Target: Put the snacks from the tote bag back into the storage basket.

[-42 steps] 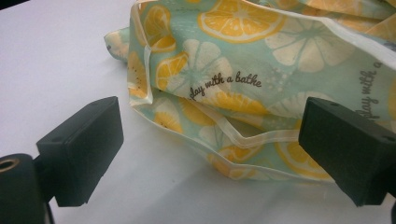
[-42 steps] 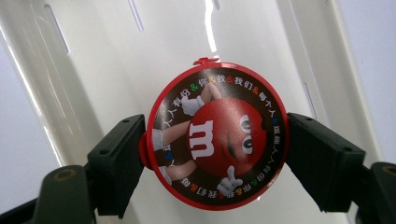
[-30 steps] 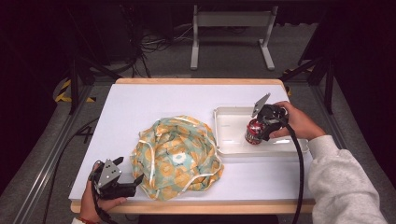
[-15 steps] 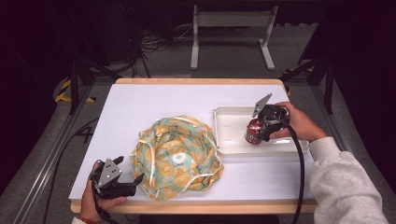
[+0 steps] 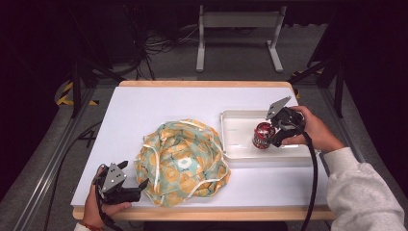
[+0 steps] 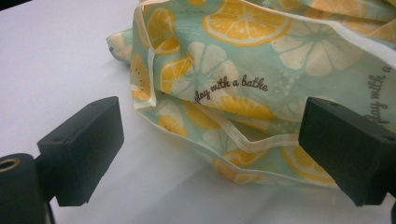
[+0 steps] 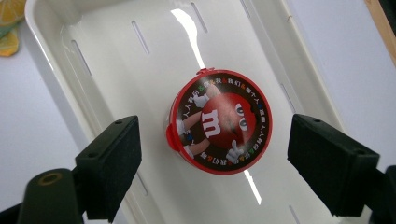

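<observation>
Since the red tub (image 7: 218, 122) now stands upright on the floor of the white tray (image 5: 235, 120), the right gripper (image 7: 215, 168) has just been opening its jaws, which stand clear on either side of the lid with nothing pressed between them, so the tub looks released and set down for good. Near the table's front left corner, the left gripper (image 6: 210, 158) waits spread wide and empty, its jaws aimed at the hem of the lemon-print cloth bag (image 5: 180, 161), probably ready to pinch it.
</observation>
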Available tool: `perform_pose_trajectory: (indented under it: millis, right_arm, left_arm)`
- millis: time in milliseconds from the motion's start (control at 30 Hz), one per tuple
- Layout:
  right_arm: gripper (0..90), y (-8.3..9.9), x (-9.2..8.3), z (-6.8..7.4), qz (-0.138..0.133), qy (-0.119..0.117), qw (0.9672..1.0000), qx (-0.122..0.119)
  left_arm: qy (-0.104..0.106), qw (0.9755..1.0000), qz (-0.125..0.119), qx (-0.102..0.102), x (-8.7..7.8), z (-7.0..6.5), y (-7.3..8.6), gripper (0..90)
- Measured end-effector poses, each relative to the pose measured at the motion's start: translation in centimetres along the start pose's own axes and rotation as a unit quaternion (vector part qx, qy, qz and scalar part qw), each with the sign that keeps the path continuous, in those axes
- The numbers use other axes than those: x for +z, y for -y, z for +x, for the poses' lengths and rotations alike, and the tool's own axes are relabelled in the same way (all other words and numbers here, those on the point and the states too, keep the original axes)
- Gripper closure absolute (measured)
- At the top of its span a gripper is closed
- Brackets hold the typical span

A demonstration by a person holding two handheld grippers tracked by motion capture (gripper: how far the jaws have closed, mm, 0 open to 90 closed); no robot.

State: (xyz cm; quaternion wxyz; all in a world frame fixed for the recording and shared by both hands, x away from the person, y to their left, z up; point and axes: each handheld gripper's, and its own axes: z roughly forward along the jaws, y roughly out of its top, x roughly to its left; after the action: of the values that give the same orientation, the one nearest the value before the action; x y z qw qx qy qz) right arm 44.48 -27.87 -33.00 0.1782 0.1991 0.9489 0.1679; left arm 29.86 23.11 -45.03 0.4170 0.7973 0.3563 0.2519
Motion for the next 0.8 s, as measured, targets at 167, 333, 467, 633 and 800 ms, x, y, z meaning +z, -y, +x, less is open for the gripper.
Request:
perform_pose_trajectory:
  millis: [167,333,467,633,800]
  right_arm:
    - [18.0,0.3,-0.4,0.2,0.001,0.011,0.9999,-0.006]
    - [17.8,0.6,-0.7,0.7,-0.002,0.014,0.9999,-0.005]
    - [17.7,0.8,-1.1,1.2,-0.005,0.016,0.9998,-0.008]
    - [16.4,1.3,-1.4,1.7,-0.006,0.017,0.9998,-0.009]
    - [15.0,1.9,-1.7,2.0,-0.015,0.021,0.9996,-0.004]
  left_arm:
    - [0.000,1.0000,0.003,0.003,0.1,0.0,-0.1,7.4]
    - [0.001,1.0000,0.003,0.003,0.1,0.0,-0.1,7.4]
    - [0.002,1.0000,0.003,0.003,0.1,-0.1,-0.1,7.4]
    - [0.002,1.0000,0.004,0.005,0.1,-0.1,-0.1,7.4]
    - [0.002,1.0000,0.004,0.006,0.1,-0.1,-0.1,7.4]
